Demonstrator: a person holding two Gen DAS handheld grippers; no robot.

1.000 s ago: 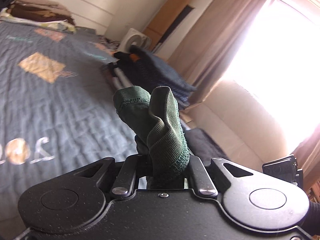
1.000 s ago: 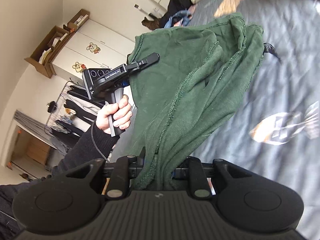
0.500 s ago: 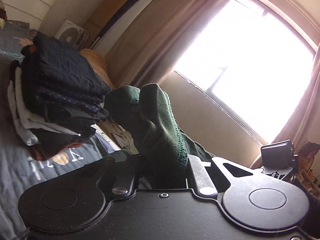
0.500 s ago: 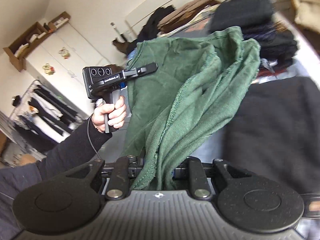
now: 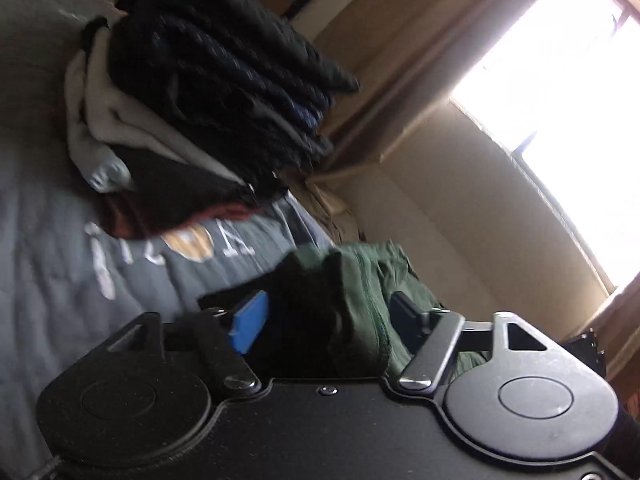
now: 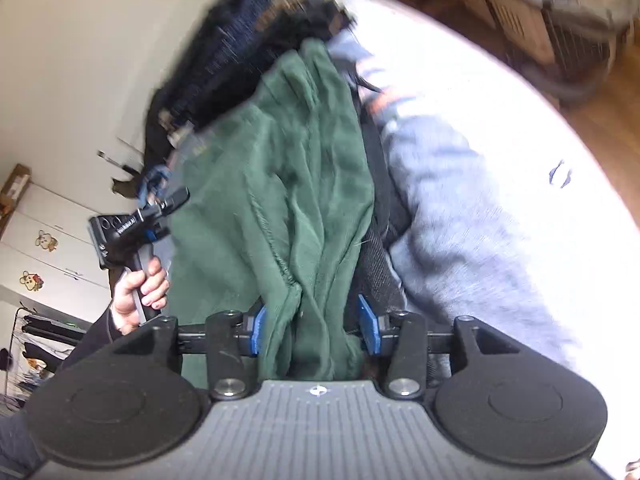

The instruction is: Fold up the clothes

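Green knit garment [image 6: 296,184] is going down at the bed [image 5: 48,264] edge, just beside the stack of folded clothes [image 5: 208,92]; looks like the drop-off step after folding.

Left claw [image 5: 328,316]: jaws are opening, blue pad [image 5: 250,320] clear of the cloth on one side, dark pad on the other side standing just beside the green fabric. Cloth is sitting between them, not pinched.

Right claw [image 6: 312,324]: jaws are opening too, both blue pads showing with the bunched hem lying loose in the gap. Neither claw is gripping anything now.

From the right wrist view the person's left hand [image 6: 138,292] is holding the other tool at the garment's far side; the fabric is slumping in soft ridges over something dark underneath, can't tell what.

Next, my read: both claws need backing straight out so the pads aren't dragging the folds open, then checking whether it's lying square or needs a tidy. Knit is limp, it'll snag on a pad edge easily.

Versus a second ago: both claws were clamped on the garment and holding it up in the air over the open bedspread; now it's down near the stack by the window [image 5: 560,92] and the grips are releasing.
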